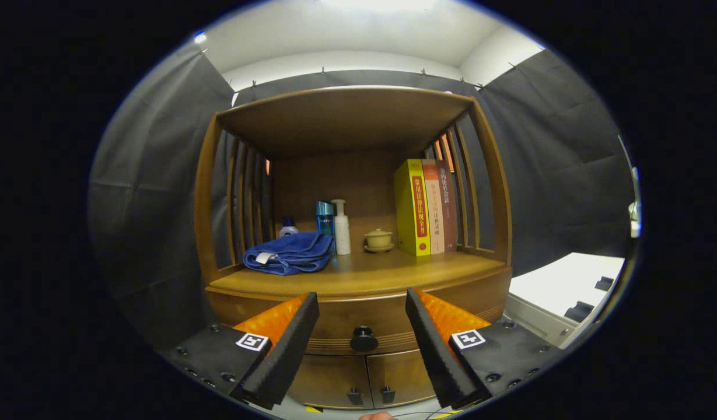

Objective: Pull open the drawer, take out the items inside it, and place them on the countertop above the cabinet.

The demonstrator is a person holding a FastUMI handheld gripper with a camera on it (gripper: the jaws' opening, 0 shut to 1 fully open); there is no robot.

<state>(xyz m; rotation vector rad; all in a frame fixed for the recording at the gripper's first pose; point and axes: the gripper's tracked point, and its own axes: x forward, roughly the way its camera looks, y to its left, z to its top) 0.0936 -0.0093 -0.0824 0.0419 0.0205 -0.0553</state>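
A wooden cabinet (358, 280) stands straight ahead of me. Its drawer (364, 318) is closed, and the dark round knob (364, 339) sits between my fingers, a little beyond them. My gripper (363, 306) is open, with nothing between the fingers. The countertop (370, 271) above the drawer is a wooden shelf under a roof. What lies inside the drawer is hidden.
On the countertop lie a folded blue towel (289, 254), three bottles (333, 226), a small lidded cup (379, 240) and three upright books (425, 207). Two small doors (367, 379) sit below the drawer. A white surface (562, 286) lies to the right.
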